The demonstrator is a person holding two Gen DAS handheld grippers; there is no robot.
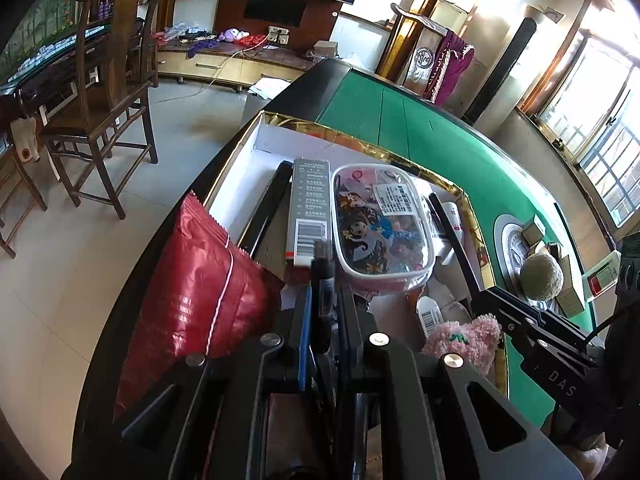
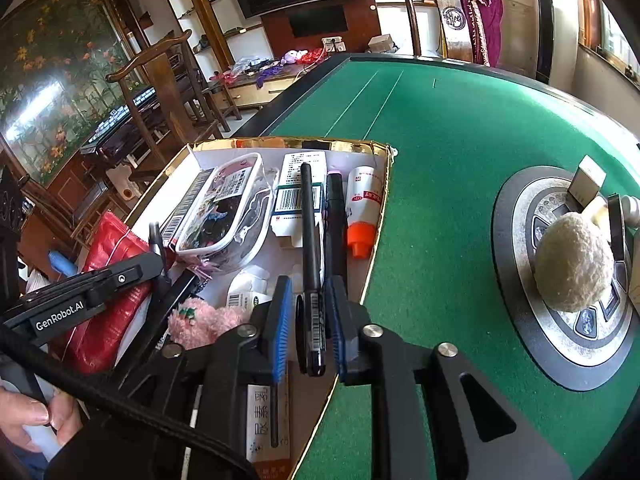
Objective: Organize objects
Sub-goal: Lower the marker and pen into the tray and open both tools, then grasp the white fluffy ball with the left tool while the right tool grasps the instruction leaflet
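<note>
Placing step — right gripper [image 2: 306, 320] parted around black pen [image 2: 308, 240] over box [image 2: 380, 200] (lower centre); left gripper [image 1: 322, 276] clamped on dark marker [image 1: 322, 280] — release next.

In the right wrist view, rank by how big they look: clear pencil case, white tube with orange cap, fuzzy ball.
1. Clear pencil case, largest.
2. Fuzzy ball, though it sits nearer the camera, so this is unsure.
3. White tube with orange cap, smallest.
</note>
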